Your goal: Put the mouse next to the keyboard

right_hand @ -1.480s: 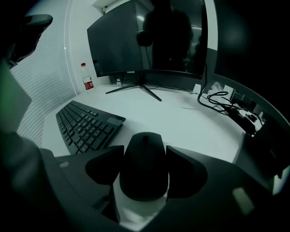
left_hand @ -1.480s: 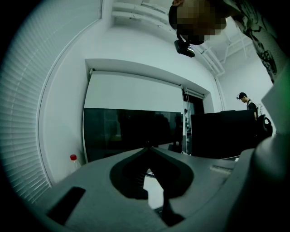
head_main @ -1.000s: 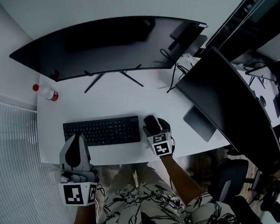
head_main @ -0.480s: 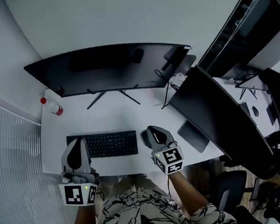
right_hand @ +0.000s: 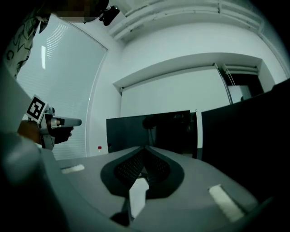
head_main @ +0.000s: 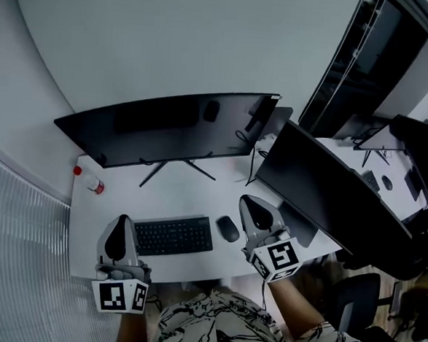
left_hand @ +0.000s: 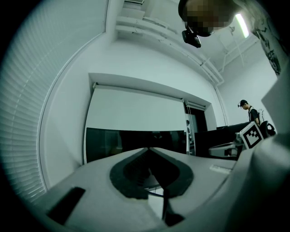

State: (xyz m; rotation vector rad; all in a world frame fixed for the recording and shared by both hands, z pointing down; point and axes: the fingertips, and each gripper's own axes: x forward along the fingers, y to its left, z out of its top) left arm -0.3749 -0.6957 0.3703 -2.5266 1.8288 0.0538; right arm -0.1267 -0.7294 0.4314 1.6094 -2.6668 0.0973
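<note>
- At the right gripper [right_hand: 146, 148], I read both jaws brought fully together, tip against tip. They have just been closing, and nothing sits between them.
- At the left gripper [left_hand: 148, 149], I read the same condition: jaws together and nothing held.
- Both gripper views look level across the room toward dark screens.
- From the head view, the right gripper [head_main: 248, 200] lies at the right end of the white desk [head_main: 198, 191]. Its tips are near the black oval computer mouse [head_main: 228, 228] but apart from it.
- The left gripper [head_main: 123, 219] lies over the desk's front left part, with its tips by the left end of the black flat keyboard [head_main: 173, 235].
- The mouse rests on the desk just beside the keyboard's right end. A narrow strip of desk shows between them.
- Behind the keyboard, a wide curved black monitor [head_main: 166, 127] stands on thin splayed legs.
- A second dark monitor [head_main: 322, 189] stands at an angle on the right, behind the right gripper.
- A small clear bottle with a red cap [head_main: 90, 182] lies near the desk's far left corner.
- A white slatted blind [head_main: 18, 248] runs along the left of the desk.
</note>
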